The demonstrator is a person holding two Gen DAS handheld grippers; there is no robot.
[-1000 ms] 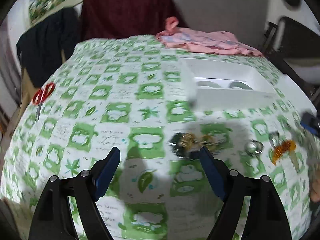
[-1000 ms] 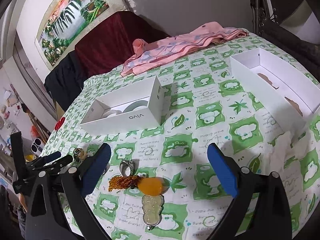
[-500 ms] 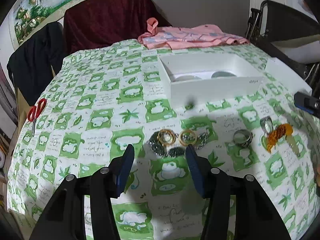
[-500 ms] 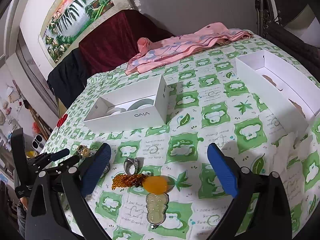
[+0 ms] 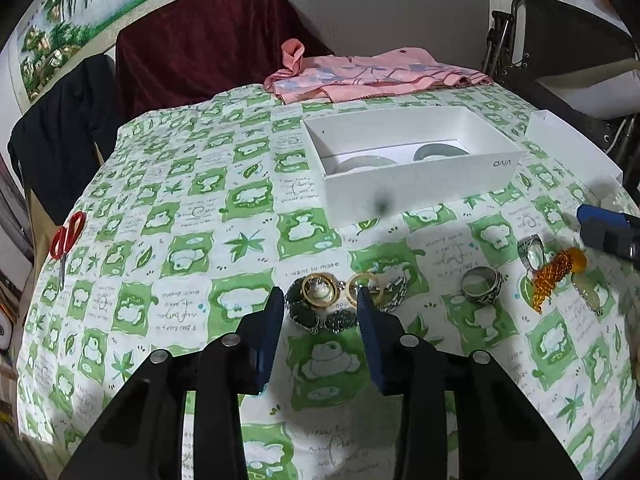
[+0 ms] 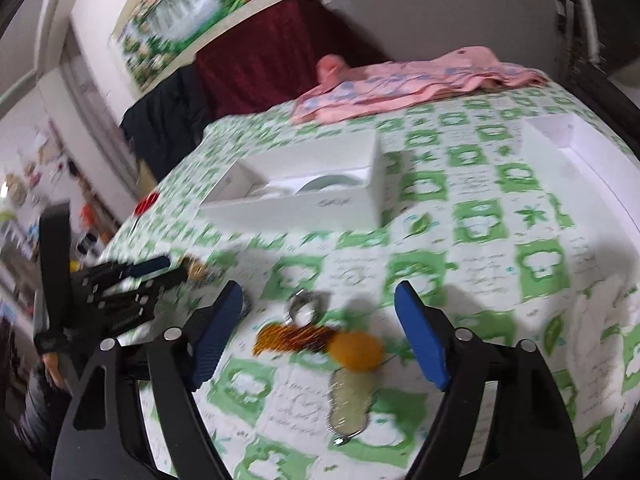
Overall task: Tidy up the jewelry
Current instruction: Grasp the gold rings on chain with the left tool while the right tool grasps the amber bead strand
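My left gripper [image 5: 320,304] has its jaws spread around a tangled jewelry cluster [image 5: 340,300] on the green tablecloth [image 5: 180,248]. Closing could snag several pieces together. My right gripper [image 6: 320,332] (view blurred) hangs wide open over the amber pendant [image 6: 352,350].

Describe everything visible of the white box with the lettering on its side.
The white box is an open, lidless rectangular tray that looks like cardboard, standing flat on the green-and-white tablecloth beyond the jewelry. Grey lettering sits near one end of its near wall. Inside, a white insert shows two round pale-grey shapes, partly hidden by the wall. Neither gripper touches it; only the cloth does.
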